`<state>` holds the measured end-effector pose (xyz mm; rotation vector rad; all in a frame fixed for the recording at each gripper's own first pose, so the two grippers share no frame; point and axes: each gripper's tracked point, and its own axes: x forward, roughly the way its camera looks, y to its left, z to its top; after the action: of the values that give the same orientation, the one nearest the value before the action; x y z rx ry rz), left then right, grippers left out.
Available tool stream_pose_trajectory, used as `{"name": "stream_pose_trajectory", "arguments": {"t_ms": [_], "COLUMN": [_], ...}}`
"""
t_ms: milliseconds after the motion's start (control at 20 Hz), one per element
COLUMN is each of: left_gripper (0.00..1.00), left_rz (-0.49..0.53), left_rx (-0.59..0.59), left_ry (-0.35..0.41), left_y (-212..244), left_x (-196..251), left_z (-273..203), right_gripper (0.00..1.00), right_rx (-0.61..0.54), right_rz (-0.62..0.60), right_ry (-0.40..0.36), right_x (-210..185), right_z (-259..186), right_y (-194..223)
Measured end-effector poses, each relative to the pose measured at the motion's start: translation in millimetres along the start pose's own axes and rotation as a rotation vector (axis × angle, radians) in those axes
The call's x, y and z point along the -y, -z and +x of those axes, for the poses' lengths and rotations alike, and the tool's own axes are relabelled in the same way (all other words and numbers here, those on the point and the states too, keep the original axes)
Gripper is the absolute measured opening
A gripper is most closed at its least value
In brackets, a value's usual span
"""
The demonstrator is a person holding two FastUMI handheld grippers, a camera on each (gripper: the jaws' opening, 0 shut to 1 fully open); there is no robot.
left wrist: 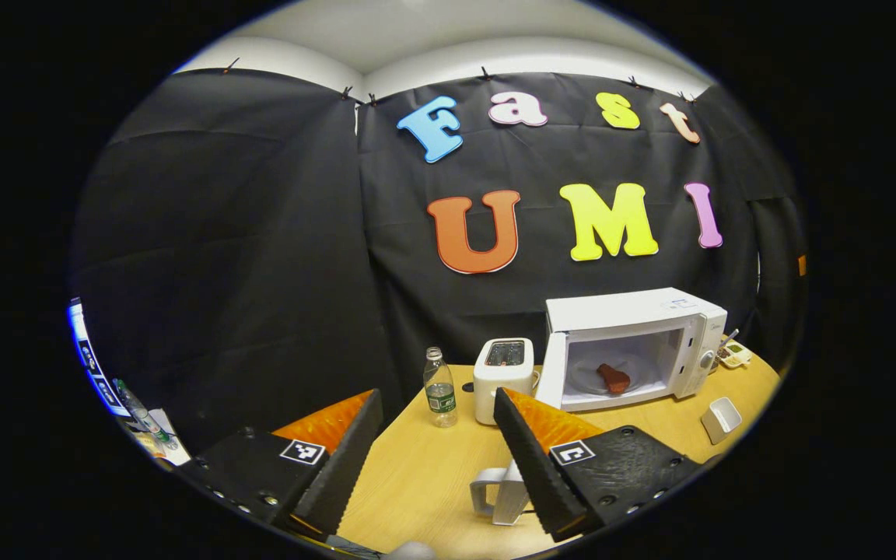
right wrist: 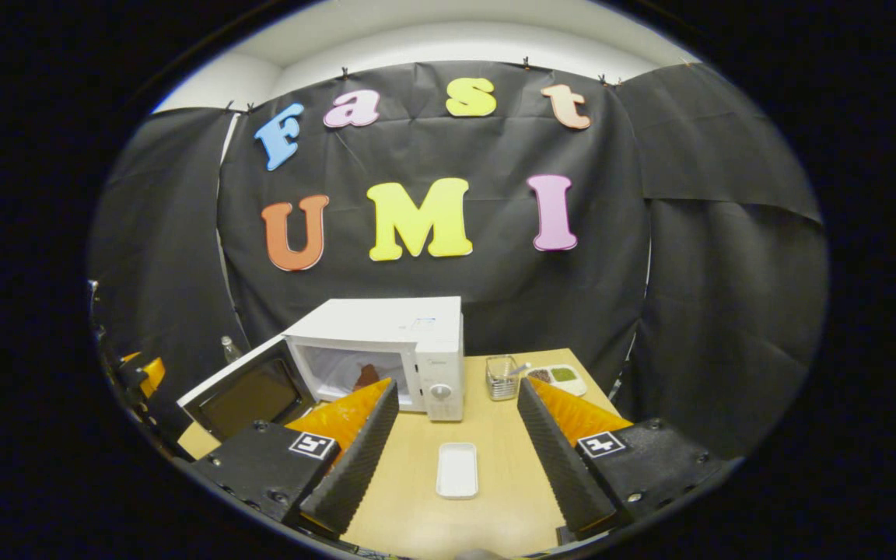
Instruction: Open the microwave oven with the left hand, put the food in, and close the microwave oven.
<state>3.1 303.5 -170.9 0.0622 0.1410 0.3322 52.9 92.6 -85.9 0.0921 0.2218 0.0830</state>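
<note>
The white microwave [left wrist: 635, 311] stands at the back right of the wooden table with its door [left wrist: 551, 373] swung open to the left. A reddish-brown piece of food [left wrist: 614, 378] lies on the plate inside it. My left gripper [left wrist: 437, 398] is open and holds nothing, well short of the microwave and to its left. In the right gripper view the microwave [right wrist: 386, 319] is ahead on the left, its open door [right wrist: 250, 397] facing me and the food [right wrist: 366, 375] visible inside. My right gripper [right wrist: 457, 386] is open and holds nothing, above the table.
A water bottle [left wrist: 440, 387] and a white toaster [left wrist: 503, 367] stand left of the microwave. A white mug [left wrist: 498, 494] sits near my left fingers. A small white dish [right wrist: 456, 469] lies on the table; a wire basket [right wrist: 501, 377] and a compartment tray [right wrist: 561, 377] stand right of the microwave.
</note>
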Motion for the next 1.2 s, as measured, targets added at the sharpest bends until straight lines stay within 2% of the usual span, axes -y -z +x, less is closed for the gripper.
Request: {"name": "stream_pose_trajectory", "arguments": {"t_ms": [50, 100, 150, 200, 350, 600, 950, 1000, 1050, 1200], "left_gripper": [0.66, 0.63, 0.32, 0.01, 0.0, 0.0, 0.0, 0.0, 0.0, 0.0], "left_rz": [-0.006, -0.012, -0.006, 0.002, 0.03, -0.005, 0.0, 0.016, 0.017, 0.001], "left_rx": [0.004, 0.026, 0.04, 0.033, -0.017, -0.138, -0.2, -0.194, -0.196, -0.211], "left_ry": [0.034, 0.022, -0.011, -0.002, -0.027, -0.032, 0.074, 0.067, 0.081, 0.167], "left_y": [0.1, -4.5, -3.0, 3.2, 29.7, 86.4, 119.7, 122.7, 122.2, 127.1], "left_x": [4.3, 3.5, -8.3, -7.4, -17.6, -27.6, 14.4, 17.9, 23.0, 52.6], "left_z": [-0.5, -4.7, -5.5, -2.1, 11.0, 30.2, 34.7, 32.6, 28.7, 19.7], "right_gripper": [0.91, 0.91, 0.91, 0.91, 0.91, 0.91, 0.91, 0.98, 0.91, 0.91], "right_rx": [-0.002, -0.006, -0.006, -0.008, -0.017, -0.031, -0.058, -0.053, -0.056, -0.068], "right_rz": [0.009, 0.011, 0.011, 0.013, 0.02, 0.025, 0.024, 0.026, 0.032, 0.06], "right_ry": [-0.01, -0.012, -0.016, -0.019, -0.024, 0.011, 0.073, 0.08, 0.088, 0.097], "right_x": [-1.9, -2.9, -4.6, -5.6, -5.1, 11.3, 28.9, 30.4, 30.0, 29.5], "right_z": [1.3, 1.5, 0.5, 0.1, 0.3, -6.1, -20.4, -22.6, -24.3, -30.7], "right_y": [1.6, 2.2, 2.5, 2.4, 5.2, 14.0, 26.0, 25.2, 27.8, 33.1]}}
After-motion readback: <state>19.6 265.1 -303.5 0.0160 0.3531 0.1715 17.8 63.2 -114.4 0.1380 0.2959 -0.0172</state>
